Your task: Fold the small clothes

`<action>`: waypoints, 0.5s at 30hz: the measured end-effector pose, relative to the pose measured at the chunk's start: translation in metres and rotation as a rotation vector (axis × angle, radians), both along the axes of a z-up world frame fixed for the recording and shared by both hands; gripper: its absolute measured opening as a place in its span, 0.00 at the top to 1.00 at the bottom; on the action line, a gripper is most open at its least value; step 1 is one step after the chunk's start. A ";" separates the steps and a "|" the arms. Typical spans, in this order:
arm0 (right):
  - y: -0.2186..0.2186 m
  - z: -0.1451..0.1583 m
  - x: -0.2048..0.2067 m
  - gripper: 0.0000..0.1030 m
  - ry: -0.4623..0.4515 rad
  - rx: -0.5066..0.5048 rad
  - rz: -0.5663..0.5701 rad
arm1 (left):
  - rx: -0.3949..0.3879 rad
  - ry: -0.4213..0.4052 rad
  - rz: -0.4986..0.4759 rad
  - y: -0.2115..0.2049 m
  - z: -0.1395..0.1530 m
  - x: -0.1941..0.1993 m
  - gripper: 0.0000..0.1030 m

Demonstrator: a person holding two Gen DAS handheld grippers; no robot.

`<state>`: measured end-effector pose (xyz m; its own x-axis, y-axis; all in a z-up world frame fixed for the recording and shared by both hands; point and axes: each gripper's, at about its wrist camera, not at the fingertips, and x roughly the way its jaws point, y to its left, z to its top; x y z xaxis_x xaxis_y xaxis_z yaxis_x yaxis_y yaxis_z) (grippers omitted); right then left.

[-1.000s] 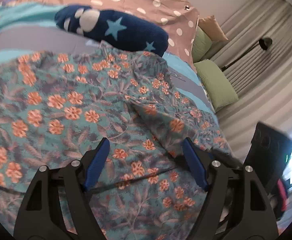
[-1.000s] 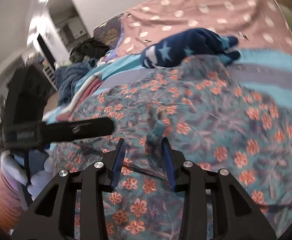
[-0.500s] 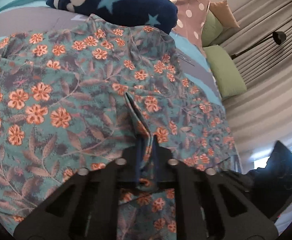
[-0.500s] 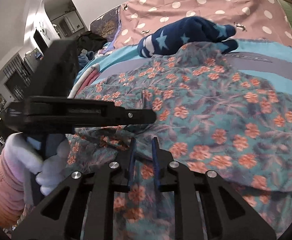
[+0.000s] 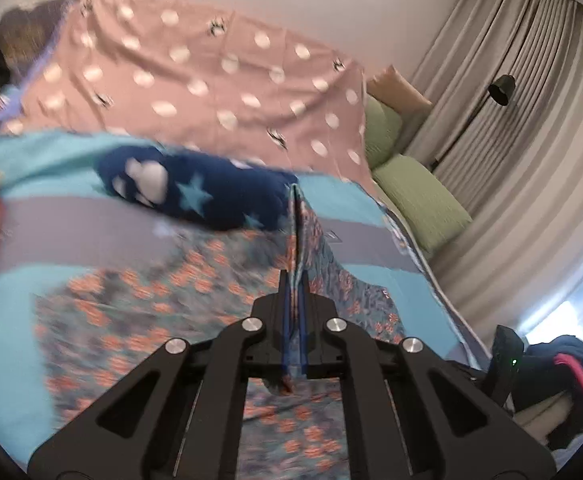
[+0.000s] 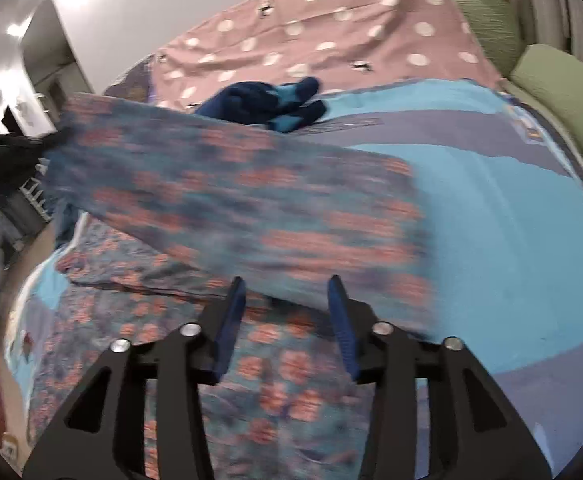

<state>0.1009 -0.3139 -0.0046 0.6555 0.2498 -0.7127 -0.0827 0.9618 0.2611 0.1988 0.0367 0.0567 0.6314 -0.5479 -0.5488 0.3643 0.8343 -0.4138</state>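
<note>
A teal floral garment (image 5: 163, 296) with orange flowers lies on the bed. My left gripper (image 5: 294, 304) is shut on a pinched fold of it, and the fold stands up as a thin ridge ahead of the fingers. In the right wrist view a lifted part of the garment (image 6: 227, 200) stretches, blurred, from the upper left down to my right gripper (image 6: 287, 312). The right gripper's blue fingers (image 6: 231, 320) stand apart and open, with the cloth edge lying across them. More of the garment lies flat below it.
A navy star-patterned fleece item (image 5: 195, 196) lies on the blue and grey bed cover (image 6: 491, 200) beyond the garment. A pink dotted blanket (image 5: 211, 80) is behind it. Green pillows (image 5: 419, 196) and curtains are at the right. Dark clothes (image 5: 559, 364) sit at the lower right.
My left gripper has lifted the pinched fold up and back, so the garment has pulled off the far bed. My right gripper has opened and let go of the cloth.
</note>
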 end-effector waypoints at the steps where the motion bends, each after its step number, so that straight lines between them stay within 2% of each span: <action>1: -0.001 -0.003 0.001 0.55 0.007 -0.006 -0.006 | 0.015 0.000 0.017 0.007 0.000 -0.002 0.97; 4: -0.001 -0.010 0.000 0.55 0.025 -0.004 0.003 | 0.048 0.040 0.083 0.039 -0.011 -0.006 0.97; 8: 0.010 -0.013 0.002 0.55 0.032 -0.052 0.031 | 0.039 0.109 0.140 0.073 -0.031 -0.011 0.97; 11: 0.021 -0.008 -0.002 0.51 0.024 -0.077 0.060 | 0.047 0.106 0.169 0.086 -0.034 -0.015 0.97; 15: 0.021 0.001 -0.009 0.48 0.002 -0.036 0.094 | 0.087 0.116 0.193 0.103 -0.044 -0.012 0.97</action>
<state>0.0918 -0.2926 -0.0039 0.6287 0.2845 -0.7237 -0.1722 0.9585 0.2273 0.1869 0.1402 0.0129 0.6497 -0.3705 -0.6638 0.1483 0.9182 -0.3673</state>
